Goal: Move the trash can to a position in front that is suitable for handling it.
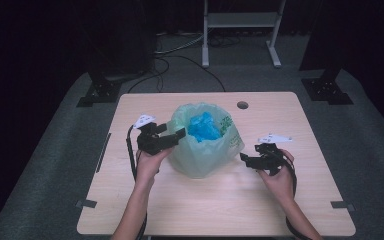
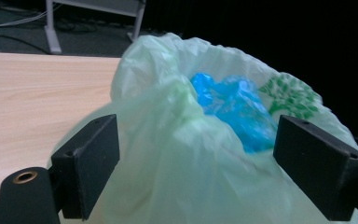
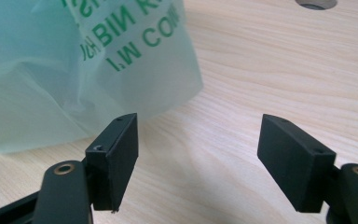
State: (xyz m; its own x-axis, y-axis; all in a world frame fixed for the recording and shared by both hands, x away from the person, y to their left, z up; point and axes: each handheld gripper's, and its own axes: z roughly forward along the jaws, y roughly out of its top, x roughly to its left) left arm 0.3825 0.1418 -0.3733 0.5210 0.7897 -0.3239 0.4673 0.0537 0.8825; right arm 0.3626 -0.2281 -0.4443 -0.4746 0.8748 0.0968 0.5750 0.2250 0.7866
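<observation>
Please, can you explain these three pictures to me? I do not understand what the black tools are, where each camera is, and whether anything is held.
A person sits at a wooden table and holds a two-jaw tool in each hand: the left gripper and the right gripper. One camera looks down from above; the two others ride on the grippers and look along their black jaws. On the table stands an open pale green plastic bag with crumpled blue plastic inside. The left jaws stand open around the bag's rim, not pinching it. The right jaws are open beside the bag, holding nothing.

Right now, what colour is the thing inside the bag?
Bright blue, seen best in the left gripper view; the bag is pale green.
</observation>
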